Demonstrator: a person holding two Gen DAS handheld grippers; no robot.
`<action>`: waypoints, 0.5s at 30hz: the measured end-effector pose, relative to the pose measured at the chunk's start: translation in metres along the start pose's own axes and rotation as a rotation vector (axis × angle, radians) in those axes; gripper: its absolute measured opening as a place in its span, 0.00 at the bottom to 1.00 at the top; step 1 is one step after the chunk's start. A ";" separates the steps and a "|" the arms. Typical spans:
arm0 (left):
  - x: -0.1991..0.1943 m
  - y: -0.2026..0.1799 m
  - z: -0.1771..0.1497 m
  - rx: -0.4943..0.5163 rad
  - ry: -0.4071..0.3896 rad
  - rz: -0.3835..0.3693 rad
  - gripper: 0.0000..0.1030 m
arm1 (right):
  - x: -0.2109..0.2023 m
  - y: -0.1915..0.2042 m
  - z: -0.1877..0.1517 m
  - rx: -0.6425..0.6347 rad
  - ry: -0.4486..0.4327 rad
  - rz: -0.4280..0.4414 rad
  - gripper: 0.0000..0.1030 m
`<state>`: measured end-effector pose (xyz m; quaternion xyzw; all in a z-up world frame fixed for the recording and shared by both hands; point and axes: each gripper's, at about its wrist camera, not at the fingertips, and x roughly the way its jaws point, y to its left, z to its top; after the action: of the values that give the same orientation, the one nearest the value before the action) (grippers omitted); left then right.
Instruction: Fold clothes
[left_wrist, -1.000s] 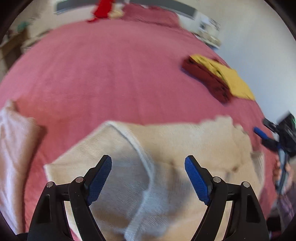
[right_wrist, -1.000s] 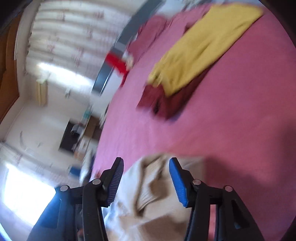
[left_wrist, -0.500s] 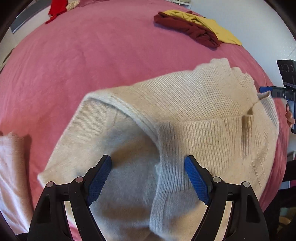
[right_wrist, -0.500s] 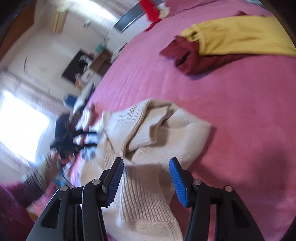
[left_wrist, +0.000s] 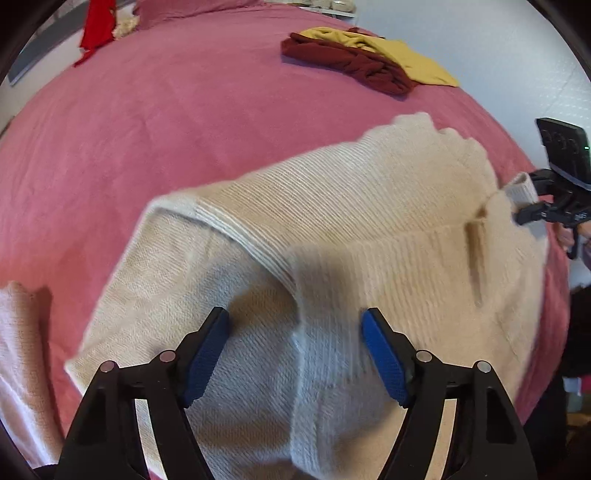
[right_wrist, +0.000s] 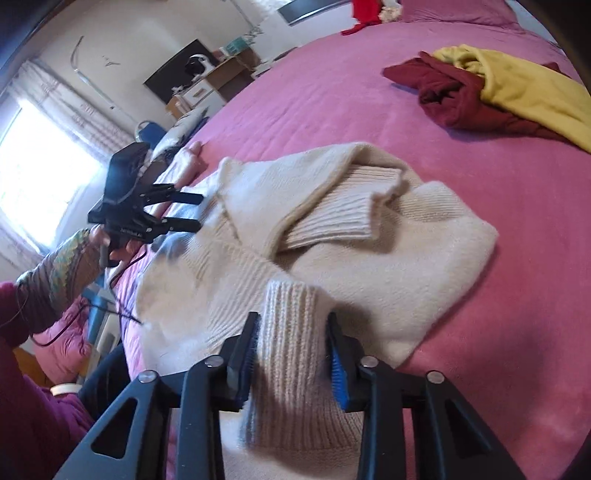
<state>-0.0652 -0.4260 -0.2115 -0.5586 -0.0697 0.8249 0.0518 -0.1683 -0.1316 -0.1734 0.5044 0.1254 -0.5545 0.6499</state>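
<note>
A cream knit sweater (left_wrist: 332, 229) lies partly folded on the pink bed; it also shows in the right wrist view (right_wrist: 369, 236). My left gripper (left_wrist: 295, 354) is open just above the sweater's near part, its blue pads on either side of a fold ridge. My right gripper (right_wrist: 291, 354) is shut on the sweater's ribbed hem (right_wrist: 291, 332). In the left wrist view the right gripper (left_wrist: 532, 210) holds the sweater's right corner. In the right wrist view the left gripper (right_wrist: 188, 210) hovers at the sweater's far side.
The pink bedspread (left_wrist: 166, 122) runs back to the pillows. A maroon garment (left_wrist: 347, 62) and a yellow one (left_wrist: 413, 59) lie heaped at the far right. A pale pink garment (left_wrist: 22, 332) lies at the left. A red item (left_wrist: 96, 29) sits near the headboard.
My right gripper has closed on the ribbed hem of the sweater. My left gripper has moved in lower over the sweater and stays open.
</note>
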 end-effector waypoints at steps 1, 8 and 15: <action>0.000 -0.002 -0.002 0.004 0.002 -0.017 0.73 | 0.000 0.001 0.000 -0.008 0.001 0.003 0.28; -0.009 -0.002 -0.004 -0.009 -0.037 -0.068 0.73 | 0.001 0.009 0.002 -0.038 -0.007 0.025 0.26; -0.009 -0.014 -0.016 0.022 -0.045 -0.126 0.73 | -0.018 0.005 0.006 -0.039 -0.084 0.017 0.28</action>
<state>-0.0467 -0.4128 -0.2064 -0.5340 -0.0968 0.8330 0.1080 -0.1735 -0.1265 -0.1550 0.4688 0.1047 -0.5672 0.6690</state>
